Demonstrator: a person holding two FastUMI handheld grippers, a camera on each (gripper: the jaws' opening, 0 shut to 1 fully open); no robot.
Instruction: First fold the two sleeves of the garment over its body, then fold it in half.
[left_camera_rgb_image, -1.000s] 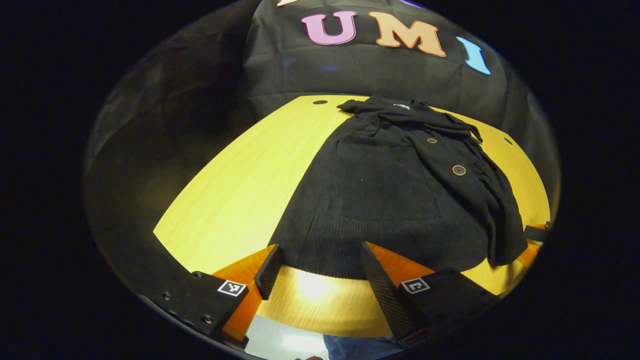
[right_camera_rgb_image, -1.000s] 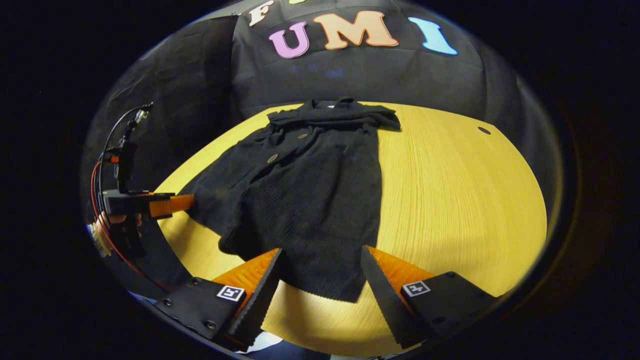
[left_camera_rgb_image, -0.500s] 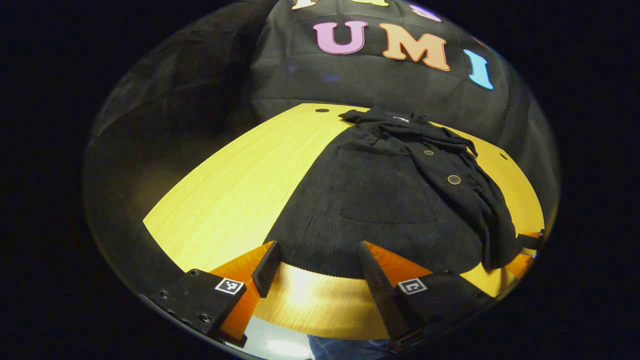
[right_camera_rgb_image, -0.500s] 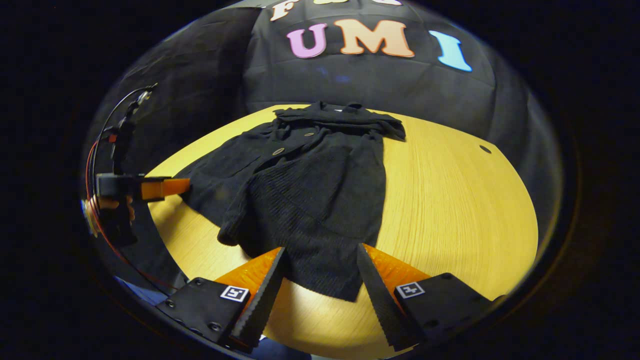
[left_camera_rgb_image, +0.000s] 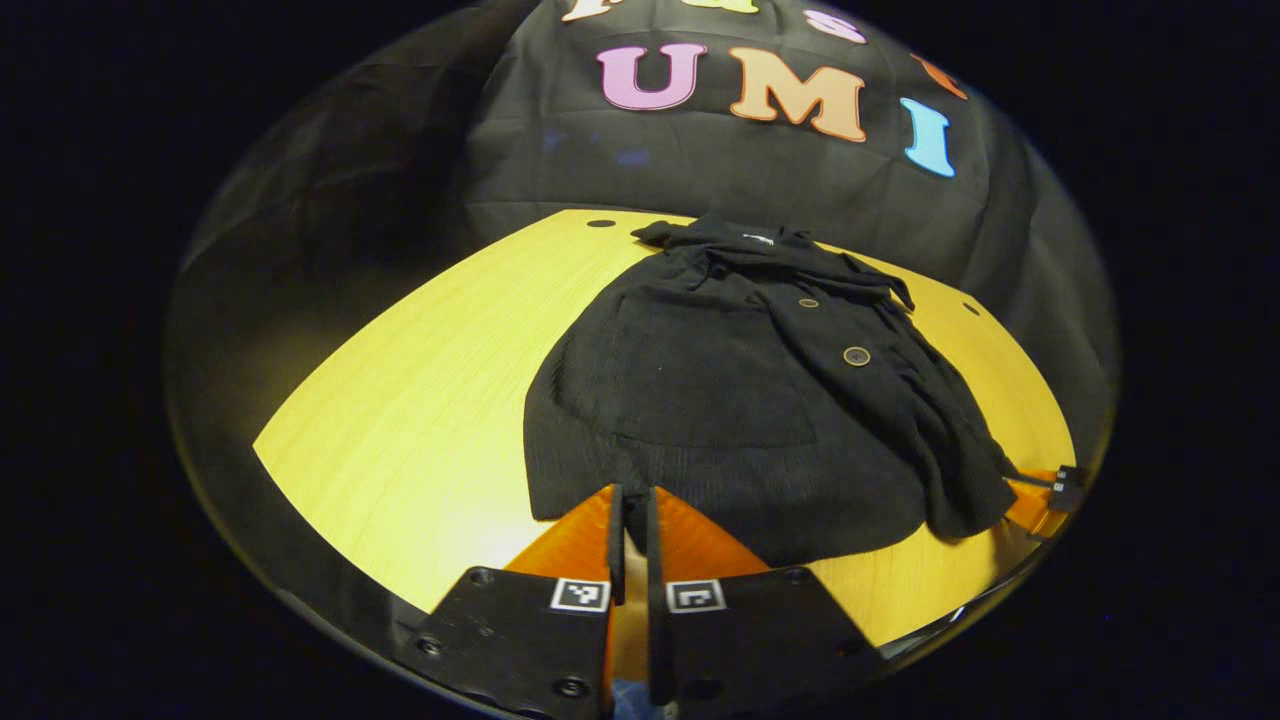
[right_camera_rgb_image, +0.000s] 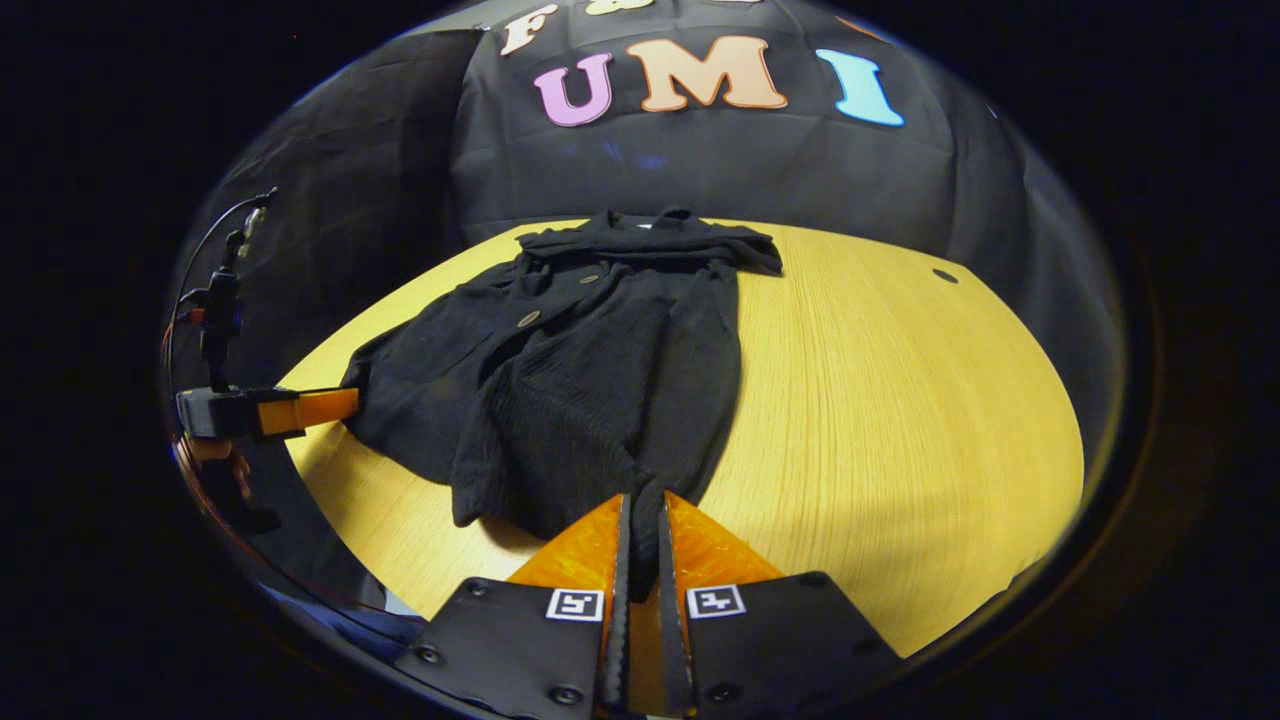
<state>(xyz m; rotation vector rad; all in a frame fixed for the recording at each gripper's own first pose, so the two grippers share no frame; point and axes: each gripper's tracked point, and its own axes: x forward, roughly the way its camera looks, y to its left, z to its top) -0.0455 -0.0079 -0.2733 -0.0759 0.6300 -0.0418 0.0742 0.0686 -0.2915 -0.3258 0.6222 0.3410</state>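
In the left gripper view, the black garment is seen spread on the counter, and its near hem is pinched by the closed left tongs. In the right gripper view, the hem's other end is clamped between the right tongs, sleeves lying folded over the body.

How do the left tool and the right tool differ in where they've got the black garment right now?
The left tool pinches the hem of the garment near one bottom corner; the right tool pinches the opposite corner, where the cloth bunches into a narrow fold. The left one's hem lies flatter. Both are shut on cloth, low over the yellow table.
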